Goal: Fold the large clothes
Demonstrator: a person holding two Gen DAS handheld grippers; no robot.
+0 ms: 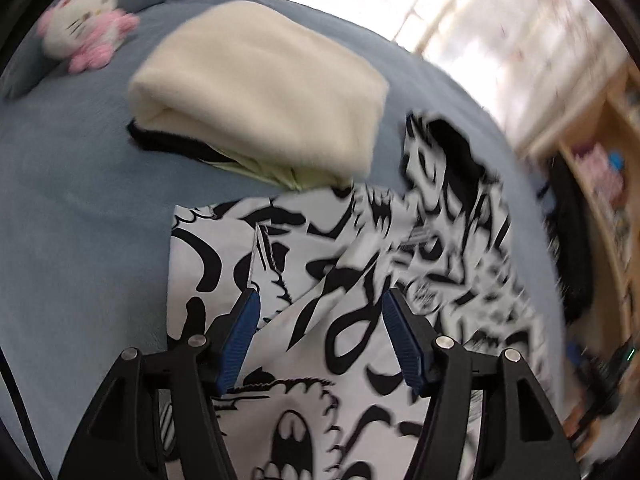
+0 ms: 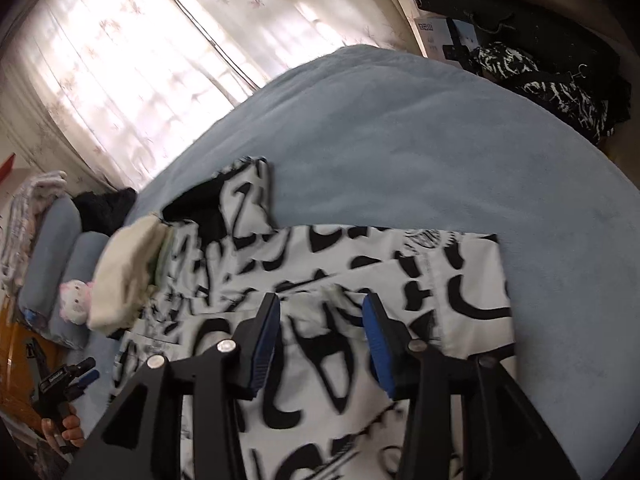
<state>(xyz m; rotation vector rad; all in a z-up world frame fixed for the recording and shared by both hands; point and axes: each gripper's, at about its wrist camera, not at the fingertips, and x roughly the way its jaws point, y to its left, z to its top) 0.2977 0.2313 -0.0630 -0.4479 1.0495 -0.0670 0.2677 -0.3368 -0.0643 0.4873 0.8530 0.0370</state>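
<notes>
Your left gripper point(image 1: 320, 308) points down over the black-and-white printed garment point(image 1: 360, 280), jaws apart with only cloth lying below the gap; the blue pads point(image 1: 240, 336) press on nothing. Your right gripper point(image 2: 320, 312) shows the same: jaws parted to a middling width above the garment point(image 2: 360, 280), nothing pinched between the pads point(image 2: 376, 340). The garment lies spread and partly folded on the blue bed cover point(image 2: 400, 140), one flap turned over so a diagonal edge crosses it in the left view. Its far end touches a stack of folded clothes, a cream piece point(image 1: 260, 88) on top with dark and pale-green layers under it. A pink-and-white plush point(image 1: 84, 20) sits beyond the stack, near blue pillows point(image 2: 56, 224). Curtains point(image 2: 140, 60) glow behind the bed. A hand point(image 2: 64, 428) on the left gripper's handle shows at the lower left of the right view. Left view is motion-blurred at its right side
</notes>
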